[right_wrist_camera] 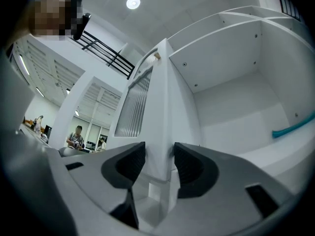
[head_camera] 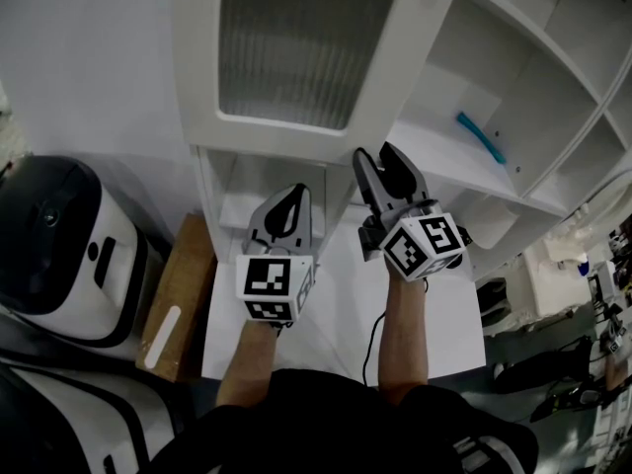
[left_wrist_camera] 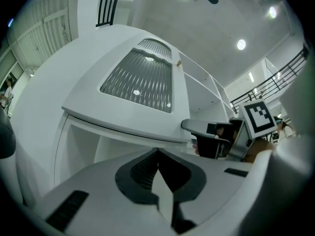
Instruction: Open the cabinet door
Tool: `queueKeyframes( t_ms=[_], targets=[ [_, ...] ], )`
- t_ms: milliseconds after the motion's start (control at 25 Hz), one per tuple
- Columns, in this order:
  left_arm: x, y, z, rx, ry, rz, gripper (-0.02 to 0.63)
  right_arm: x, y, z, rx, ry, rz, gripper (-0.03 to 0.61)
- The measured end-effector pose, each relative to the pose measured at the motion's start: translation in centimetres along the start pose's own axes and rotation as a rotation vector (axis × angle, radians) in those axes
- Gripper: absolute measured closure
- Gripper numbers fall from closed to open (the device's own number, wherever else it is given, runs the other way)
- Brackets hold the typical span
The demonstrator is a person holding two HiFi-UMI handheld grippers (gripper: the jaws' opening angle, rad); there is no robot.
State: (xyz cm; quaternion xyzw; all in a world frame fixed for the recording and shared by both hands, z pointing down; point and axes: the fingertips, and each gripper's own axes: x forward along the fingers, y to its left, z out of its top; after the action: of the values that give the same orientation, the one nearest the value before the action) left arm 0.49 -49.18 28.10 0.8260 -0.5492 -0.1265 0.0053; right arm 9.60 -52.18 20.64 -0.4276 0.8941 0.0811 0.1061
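Door [head_camera: 296, 47] edge stands between right gripper's [head_camera: 380, 161] wide-parted fingers [right_wrist_camera: 129, 163], ungripped; left gripper [head_camera: 294, 196] below the door, fingers together, empty.

Open white cabinet shelf [head_camera: 427, 154] carries a lone item.
A slim teal object [head_camera: 481, 136] lies on it, right of the ribbed-glass cabinet door [head_camera: 296, 42], towards the shelf's back.

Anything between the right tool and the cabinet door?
Nothing visible. The cabinet door has its edge between the jaws of the right tool, which stand open. The left tool, shut, is off to one side.
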Motion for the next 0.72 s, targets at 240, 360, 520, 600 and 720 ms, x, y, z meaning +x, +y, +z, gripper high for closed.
queueKeyframes(
  t_ms=[240,360,520,600,720],
  targets=[
    [0.48,0.28,-0.5,-0.002,0.009,0.003,0.6,-0.36,-0.13,0.18,0.029,-0.036,0.019,0.407],
    [0.82,0.11,-0.42,0.0,0.008,-0.003,0.6,-0.37,-0.06,0.24,0.038,-0.025,0.04,0.411],
    [0.93,0.03,-0.2,0.005,0.003,-0.005,0.6,-0.62,0.22,0.23,0.044,-0.026,0.064,0.41],
    [0.94,0.02,-0.28,0.003,0.005,-0.005,0.601,-0.66,0.27,0.26,0.045,-0.03,0.065,0.41],
    [0.93,-0.21,-0.34,0.005,0.003,-0.009,0.6,-0.77,0.32,0.3,0.044,-0.03,0.067,0.41]
  ],
)
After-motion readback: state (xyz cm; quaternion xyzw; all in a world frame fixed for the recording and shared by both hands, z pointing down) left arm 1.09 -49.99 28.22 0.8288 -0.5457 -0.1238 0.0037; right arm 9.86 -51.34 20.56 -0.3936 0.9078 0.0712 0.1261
